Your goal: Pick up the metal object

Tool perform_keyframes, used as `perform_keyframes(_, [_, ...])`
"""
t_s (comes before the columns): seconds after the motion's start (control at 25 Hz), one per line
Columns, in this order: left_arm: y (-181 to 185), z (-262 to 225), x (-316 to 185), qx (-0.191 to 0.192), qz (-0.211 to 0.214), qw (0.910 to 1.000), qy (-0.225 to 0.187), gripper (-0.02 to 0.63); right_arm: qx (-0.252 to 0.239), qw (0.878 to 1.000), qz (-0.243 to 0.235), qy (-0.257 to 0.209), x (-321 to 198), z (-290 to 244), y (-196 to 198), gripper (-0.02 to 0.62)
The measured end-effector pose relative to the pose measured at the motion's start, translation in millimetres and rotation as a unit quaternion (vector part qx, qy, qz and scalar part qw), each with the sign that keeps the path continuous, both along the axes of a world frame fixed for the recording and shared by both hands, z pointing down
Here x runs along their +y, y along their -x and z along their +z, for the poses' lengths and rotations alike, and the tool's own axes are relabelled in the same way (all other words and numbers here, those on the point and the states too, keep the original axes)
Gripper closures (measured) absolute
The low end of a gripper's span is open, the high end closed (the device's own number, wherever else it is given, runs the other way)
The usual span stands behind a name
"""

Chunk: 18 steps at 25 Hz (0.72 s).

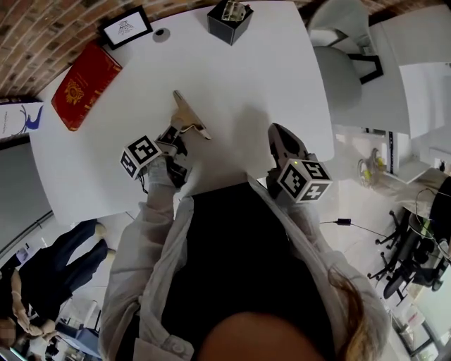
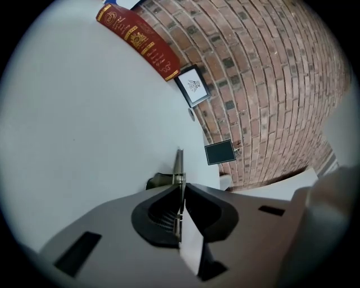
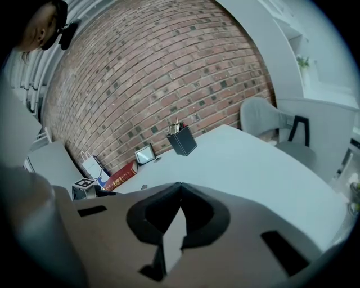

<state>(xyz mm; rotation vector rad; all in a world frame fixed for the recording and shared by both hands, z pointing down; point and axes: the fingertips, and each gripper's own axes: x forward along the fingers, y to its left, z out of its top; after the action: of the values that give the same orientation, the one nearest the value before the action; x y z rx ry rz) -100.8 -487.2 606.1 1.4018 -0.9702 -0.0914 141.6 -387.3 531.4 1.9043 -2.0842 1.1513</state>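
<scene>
The metal object (image 1: 187,117) is a thin flat strip, narrow at its far end and wider toward me, over the white table (image 1: 268,70). My left gripper (image 1: 179,138) is shut on its near end. In the left gripper view the strip (image 2: 179,164) shows edge-on, running out from between the closed jaws of the left gripper (image 2: 181,190), with a dark shadow beside it. I cannot tell if the strip touches the table. My right gripper (image 1: 280,138) hovers to the right of it near the table's front edge. Its right gripper (image 3: 179,184) tips meet, with nothing between them.
A red book (image 1: 86,84) lies at the table's left, a framed picture (image 1: 125,27) and a black pen holder (image 1: 230,20) at the far edge. A grey chair (image 1: 338,67) stands at the right. A person (image 1: 42,275) sits on the floor at lower left.
</scene>
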Motion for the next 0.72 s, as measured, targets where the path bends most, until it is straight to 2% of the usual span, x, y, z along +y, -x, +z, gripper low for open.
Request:
perform_keyframes(0.28, [-2,-2,0,0.007,-0.003,1.0,-0.002,0.569,0.002,1.0,0.006,0.005,3,4,-5,0.588])
perform_keyframes(0.72, [12,-32,2,-0.001,-0.005,0.9982,-0.06,0.572,0.007,0.999,-0.024,-0.021,-10,-16,17,0.588])
